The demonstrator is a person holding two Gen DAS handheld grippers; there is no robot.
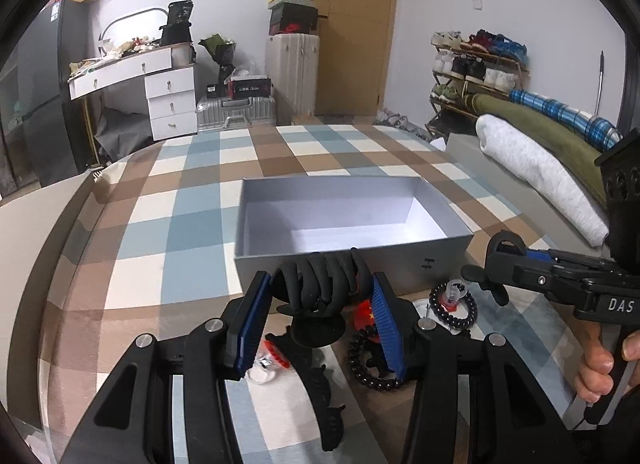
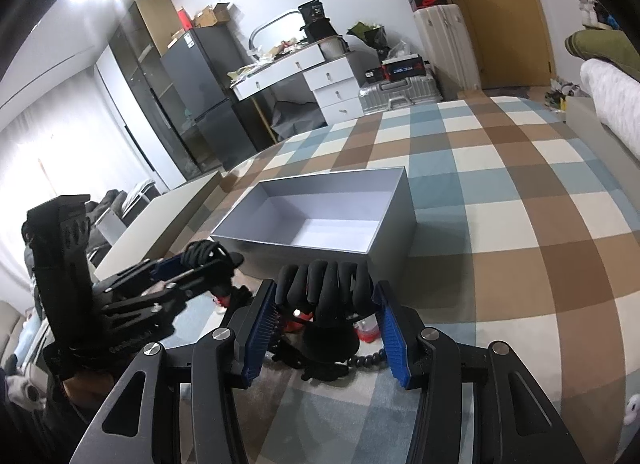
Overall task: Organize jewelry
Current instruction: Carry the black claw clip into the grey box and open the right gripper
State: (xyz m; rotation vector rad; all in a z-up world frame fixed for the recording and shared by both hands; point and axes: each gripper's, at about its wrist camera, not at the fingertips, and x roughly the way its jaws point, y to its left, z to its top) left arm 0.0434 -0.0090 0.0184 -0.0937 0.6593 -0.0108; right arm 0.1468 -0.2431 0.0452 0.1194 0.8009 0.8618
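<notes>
While a checked cloth (image 1: 192,192) in blue, brown and cream covers the tabletop, an open grey box (image 1: 352,216) sits at its middle, white inside. Just in front of the box, the left tongs (image 1: 320,296) clamp a black claw hair clip (image 1: 324,284) between blue pads. The right tongs (image 2: 324,304) grip a second black claw clip (image 2: 324,288), also just in front of the box. Below the tongs, on the cloth near the box's front wall, lie a black beaded bracelet (image 1: 454,306) and small red pieces. Behind the box stand a white drawer desk (image 1: 160,84), silver suitcases, a wooden door and a shoe rack (image 1: 476,68).
</notes>
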